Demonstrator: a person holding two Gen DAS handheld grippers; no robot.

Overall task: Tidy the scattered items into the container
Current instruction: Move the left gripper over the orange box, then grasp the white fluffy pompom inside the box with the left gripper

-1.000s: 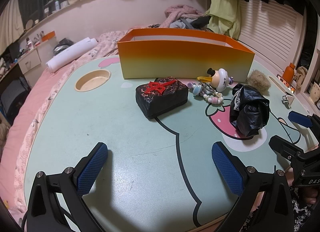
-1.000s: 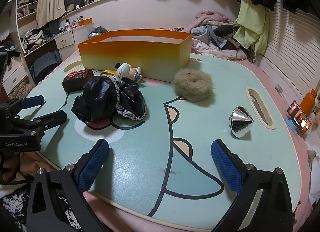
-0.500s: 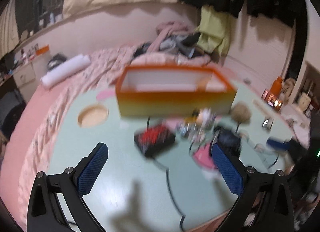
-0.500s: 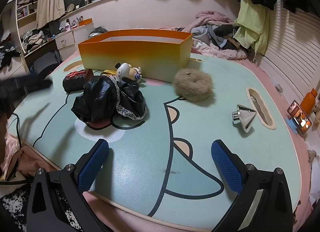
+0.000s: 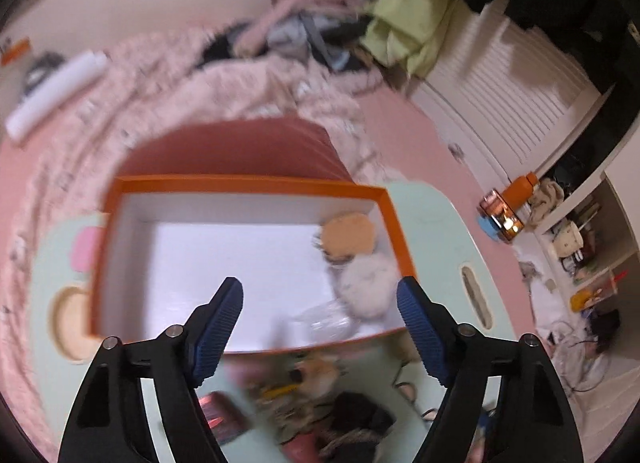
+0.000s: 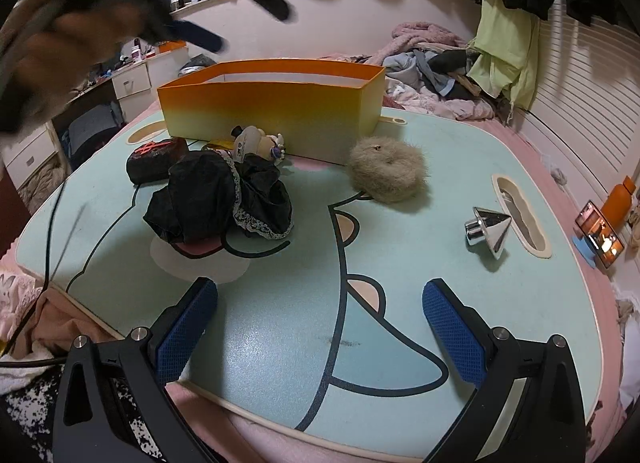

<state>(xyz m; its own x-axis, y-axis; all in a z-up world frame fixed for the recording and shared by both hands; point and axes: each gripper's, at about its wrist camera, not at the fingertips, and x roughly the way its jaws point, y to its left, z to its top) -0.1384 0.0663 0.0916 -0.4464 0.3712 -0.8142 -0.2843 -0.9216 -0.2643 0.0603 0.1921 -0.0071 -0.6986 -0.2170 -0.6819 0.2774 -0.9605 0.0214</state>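
Table [image 6: 400, 191], mint green with cartoon print, carries the orange box [image 6: 272, 111] at its far edge. Left wrist view, blurred, looks down into the box [image 5: 248, 187]: a round tan item [image 5: 348, 233], a fluffy white item [image 5: 368, 283] and something clear lie at its right end; rest of floor bare. Right wrist view hides the box interior but shows scattered items on the table: black lace-trimmed cloth [image 6: 218, 199], furry beige ring [image 6: 386, 169], dark pouch with red mark [image 6: 156, 157], small figurine [image 6: 250, 143], chrome cone [image 6: 490, 227]. Left gripper [image 5: 320, 323] closing, nothing between jaws. Right gripper [image 6: 320, 327] apart, empty.
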